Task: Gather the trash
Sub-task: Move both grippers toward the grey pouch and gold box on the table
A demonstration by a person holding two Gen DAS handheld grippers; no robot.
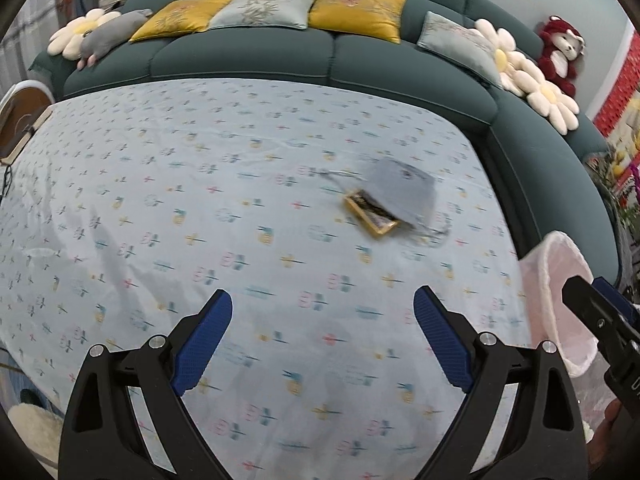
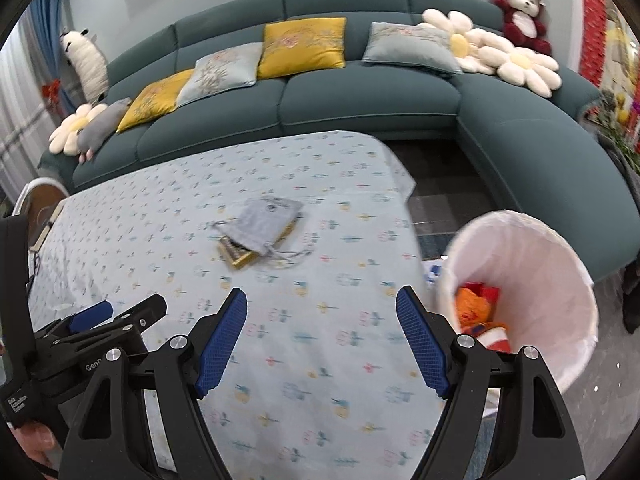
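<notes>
A grey drawstring pouch [image 1: 402,194] lies on the table's light blue patterned cloth [image 1: 200,208], partly covering a flat yellow-edged packet [image 1: 370,216]. Both show in the right wrist view, the pouch [image 2: 266,222] over the packet [image 2: 238,254]. A white-lined bin [image 2: 520,292] stands off the table's right side and holds orange and red trash [image 2: 478,312]; its rim shows in the left wrist view [image 1: 560,300]. My left gripper [image 1: 322,300] is open and empty above the cloth, short of the pouch. My right gripper [image 2: 322,300] is open and empty over the table's right part, beside the bin.
A dark green corner sofa [image 2: 360,92] with yellow and grey cushions, flower pillows and a red plush bear [image 2: 520,12] wraps the table's far and right sides. Dark floor [image 2: 440,176] lies between table and sofa. A round white-rimmed object [image 1: 20,120] sits at the table's far left.
</notes>
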